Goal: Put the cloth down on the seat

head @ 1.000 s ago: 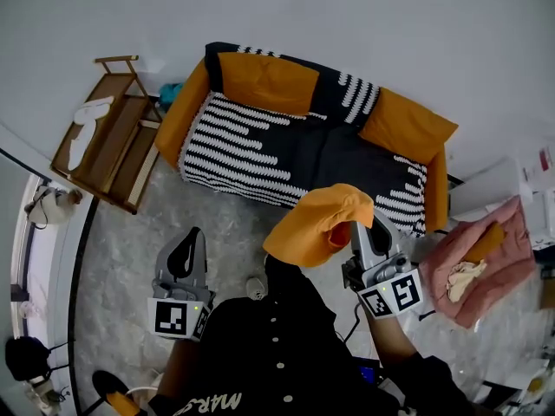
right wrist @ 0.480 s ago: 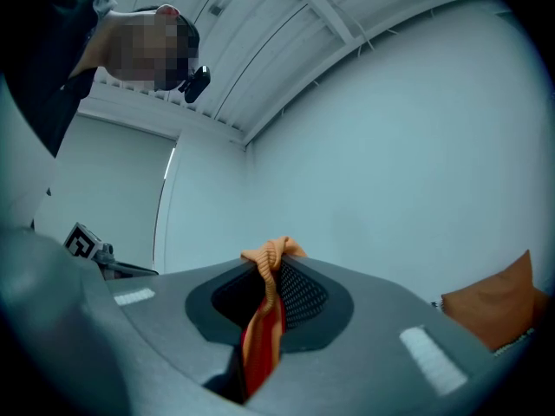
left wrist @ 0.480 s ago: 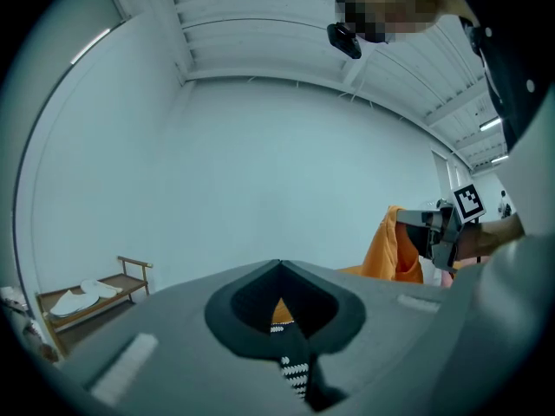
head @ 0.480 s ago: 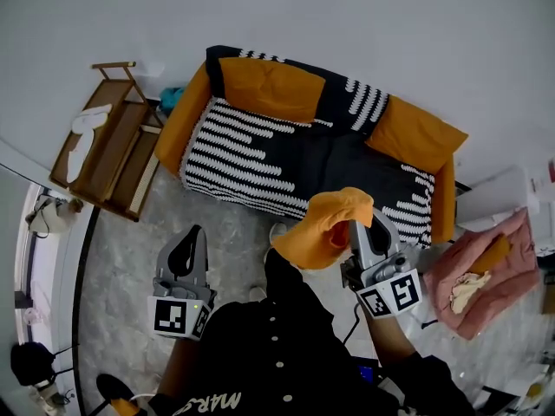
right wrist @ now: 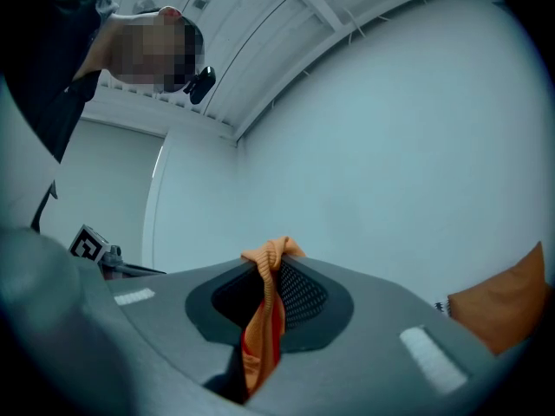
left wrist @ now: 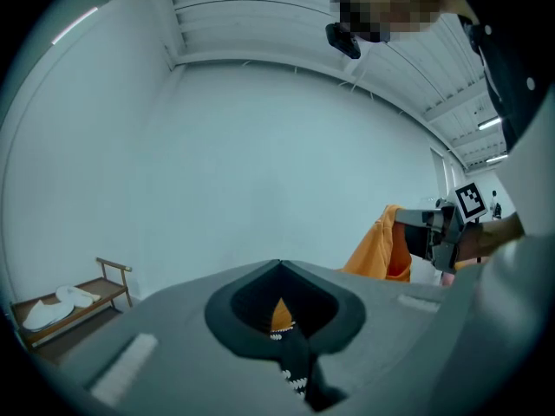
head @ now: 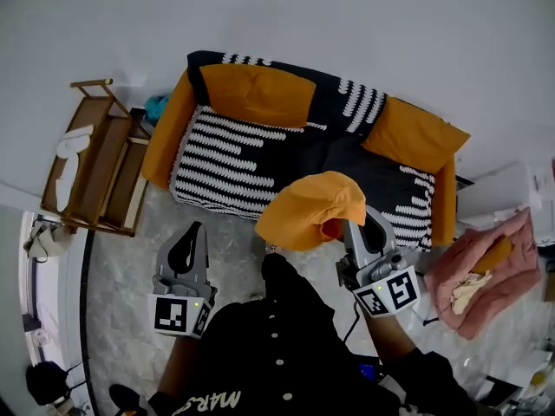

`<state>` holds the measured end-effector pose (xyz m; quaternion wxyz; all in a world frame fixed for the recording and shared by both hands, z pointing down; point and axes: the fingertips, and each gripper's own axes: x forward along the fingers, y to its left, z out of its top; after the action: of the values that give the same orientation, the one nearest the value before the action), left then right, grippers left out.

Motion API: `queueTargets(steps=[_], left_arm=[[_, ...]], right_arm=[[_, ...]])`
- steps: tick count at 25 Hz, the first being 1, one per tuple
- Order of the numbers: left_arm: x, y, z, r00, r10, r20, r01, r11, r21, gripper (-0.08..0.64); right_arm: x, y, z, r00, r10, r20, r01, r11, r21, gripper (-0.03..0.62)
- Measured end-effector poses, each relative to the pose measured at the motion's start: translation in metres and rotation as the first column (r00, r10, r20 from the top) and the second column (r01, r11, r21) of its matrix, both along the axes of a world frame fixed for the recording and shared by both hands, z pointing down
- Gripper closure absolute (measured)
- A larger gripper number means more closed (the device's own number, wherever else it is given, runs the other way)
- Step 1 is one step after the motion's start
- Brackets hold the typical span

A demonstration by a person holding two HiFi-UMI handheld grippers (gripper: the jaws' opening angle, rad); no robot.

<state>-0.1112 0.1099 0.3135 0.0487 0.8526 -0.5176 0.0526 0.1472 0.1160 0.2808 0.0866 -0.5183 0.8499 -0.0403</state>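
An orange cloth (head: 308,208) hangs in a bunch from my right gripper (head: 357,230), which is shut on it in front of the sofa. In the right gripper view a pinched fold of the cloth (right wrist: 264,306) stands up between the closed jaws. The sofa seat (head: 260,159) is black with white stripes, flanked by orange cushions (head: 257,94). My left gripper (head: 184,254) is held low at the left, shut with nothing in it. In the left gripper view the right gripper and the cloth (left wrist: 381,248) show at the right.
A wooden rack (head: 91,170) with a white item stands left of the sofa. A pink bag (head: 486,271) lies on the floor at the right. The floor (head: 130,267) is grey marble-patterned, and a pale wall rises behind the sofa.
The cloth and my right gripper have shifted slightly left and nearer the sofa's front edge. The head view has turned a little, so the sofa sits further left. The left gripper stays put.
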Motion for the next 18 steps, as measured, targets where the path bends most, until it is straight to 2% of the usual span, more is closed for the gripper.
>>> queueTargets(steps=[9,18], left_arm=[[0.013,-0.071,-0.006,0.999,-0.035,0.009,0.036,0.999,-0.021,0.558],[0.026,-0.128,-0.014,0.997,-0.068,0.028,0.069,0.997,-0.02,0.559]], right_arm=[[0.002,-0.081,-0.005,0.998,-0.068,-0.006,0.068,0.998,-0.017,0.531],[0.015,-0.145,-0.011,0.996,-0.093,0.012,0.093,0.996,0.0,0.531]])
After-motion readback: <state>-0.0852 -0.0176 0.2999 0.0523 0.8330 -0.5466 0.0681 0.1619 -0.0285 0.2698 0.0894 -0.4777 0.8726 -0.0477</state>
